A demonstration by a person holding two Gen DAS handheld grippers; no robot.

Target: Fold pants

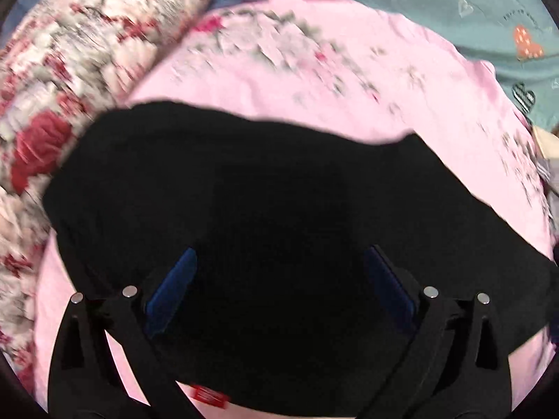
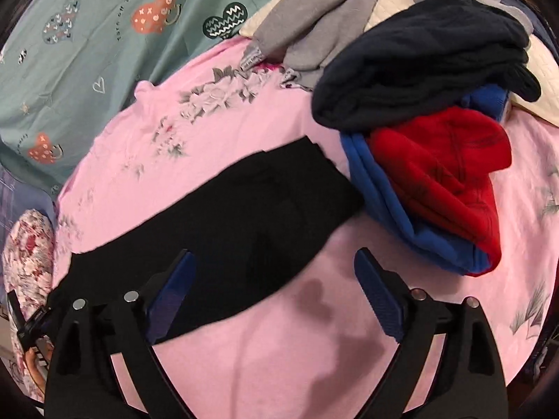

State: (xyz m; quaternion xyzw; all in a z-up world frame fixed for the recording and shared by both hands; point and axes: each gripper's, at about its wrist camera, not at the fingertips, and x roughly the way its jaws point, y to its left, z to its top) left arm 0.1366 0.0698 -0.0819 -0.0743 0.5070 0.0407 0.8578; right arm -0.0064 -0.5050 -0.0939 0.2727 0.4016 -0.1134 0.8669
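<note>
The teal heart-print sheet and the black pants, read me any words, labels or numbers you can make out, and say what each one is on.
"care of worry", roughly: small curved lettering on the teal sheet, beside an orange heart; the first word is uncertain.
Small dark lettering on the same sheet in the left wrist view: too small to read.
Red label at the edge of the black pants: blurred, unreadable.
No numbers seen.

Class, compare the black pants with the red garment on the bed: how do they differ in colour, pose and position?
The black pants lie spread flat, directly on the pink sheet; the red garment is bunched, resting on a blue garment. The pants lie alone; the red one belongs to a pile. Neither is gripped: both are clothing on the same bed.
</note>
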